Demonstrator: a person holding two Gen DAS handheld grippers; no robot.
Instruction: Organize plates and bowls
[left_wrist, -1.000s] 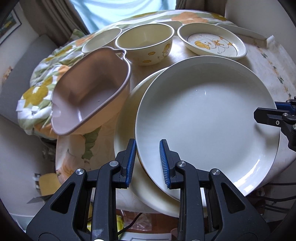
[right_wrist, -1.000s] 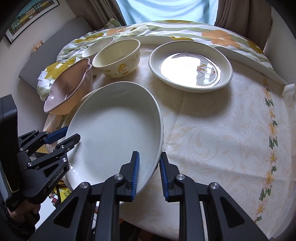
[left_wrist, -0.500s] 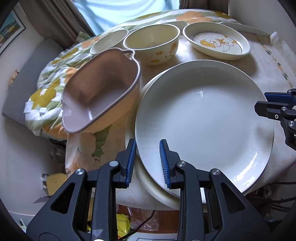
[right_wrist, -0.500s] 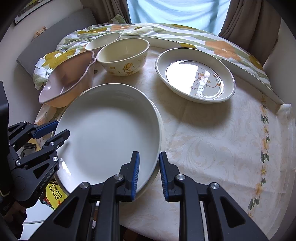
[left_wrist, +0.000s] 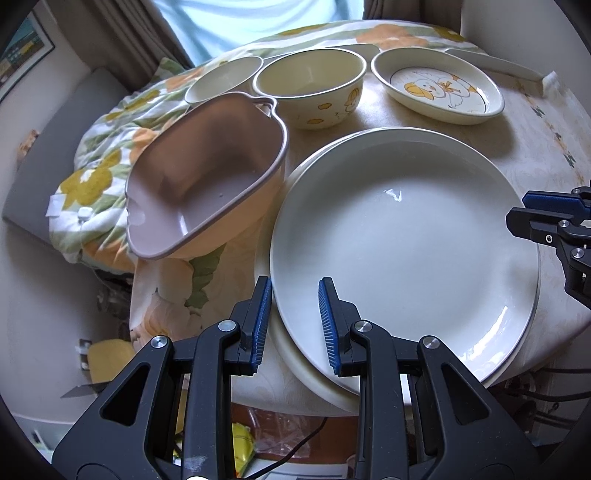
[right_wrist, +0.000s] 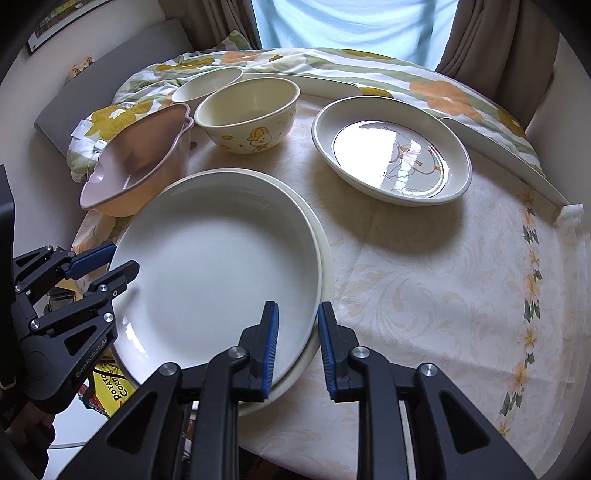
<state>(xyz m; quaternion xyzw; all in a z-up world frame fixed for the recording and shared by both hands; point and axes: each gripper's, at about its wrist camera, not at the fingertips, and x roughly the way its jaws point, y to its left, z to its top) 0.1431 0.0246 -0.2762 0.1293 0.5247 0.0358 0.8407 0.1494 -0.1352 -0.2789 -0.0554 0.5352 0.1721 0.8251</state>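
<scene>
A large white plate (left_wrist: 402, 251) (right_wrist: 218, 266) lies stacked on a second cream plate (left_wrist: 317, 384) (right_wrist: 325, 251) at the table's near edge. My left gripper (left_wrist: 293, 325) is open, its blue pads astride the top plate's left rim. My right gripper (right_wrist: 295, 347) is open astride the plates' right rim. A pink bowl (left_wrist: 207, 184) (right_wrist: 136, 166) sits to the left, a duck-print bowl (left_wrist: 314, 88) (right_wrist: 251, 114) and a small white bowl (left_wrist: 221, 79) (right_wrist: 207, 83) behind it. A duck-print dish (left_wrist: 439, 86) (right_wrist: 391, 151) sits at the back right.
The round table has a cream floral cloth (right_wrist: 443, 295). A flowered blanket (left_wrist: 96, 177) drapes over the table's far-left side. A long white tray edge (right_wrist: 506, 155) runs along the back right. Clutter and a snack bag (right_wrist: 110, 387) lie below the table edge.
The top plate has come down from a tilted, raised hold to lie flat on the lower plate. Both grippers have opened wider around its rim.
</scene>
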